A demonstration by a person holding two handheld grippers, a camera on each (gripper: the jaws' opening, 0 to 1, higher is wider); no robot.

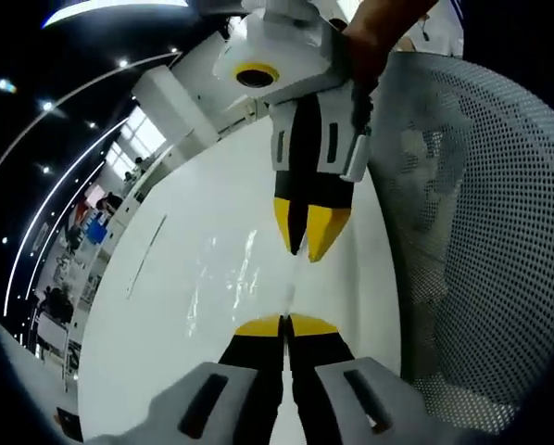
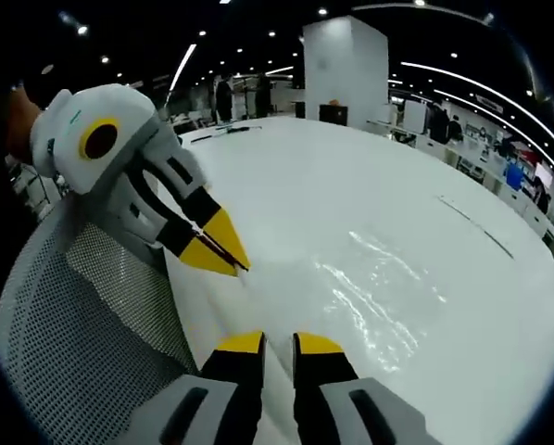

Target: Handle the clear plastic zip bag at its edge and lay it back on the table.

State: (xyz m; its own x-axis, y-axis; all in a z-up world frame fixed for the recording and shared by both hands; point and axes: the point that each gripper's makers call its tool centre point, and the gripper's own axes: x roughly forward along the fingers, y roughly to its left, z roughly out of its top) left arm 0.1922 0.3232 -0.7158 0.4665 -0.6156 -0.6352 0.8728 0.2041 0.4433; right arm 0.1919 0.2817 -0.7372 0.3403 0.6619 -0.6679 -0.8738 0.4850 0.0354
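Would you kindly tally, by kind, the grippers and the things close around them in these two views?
Yellow-tipped two-jaw grippers: 2 (left gripper, right gripper)
Clear plastic zip bag: 1
White table: 1
Grey mesh chair back: 1
Total: 5

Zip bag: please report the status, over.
Left gripper shut on zip bag edge. Right gripper open, near it. Bag body on table. Mesh chair beside, not blocking.
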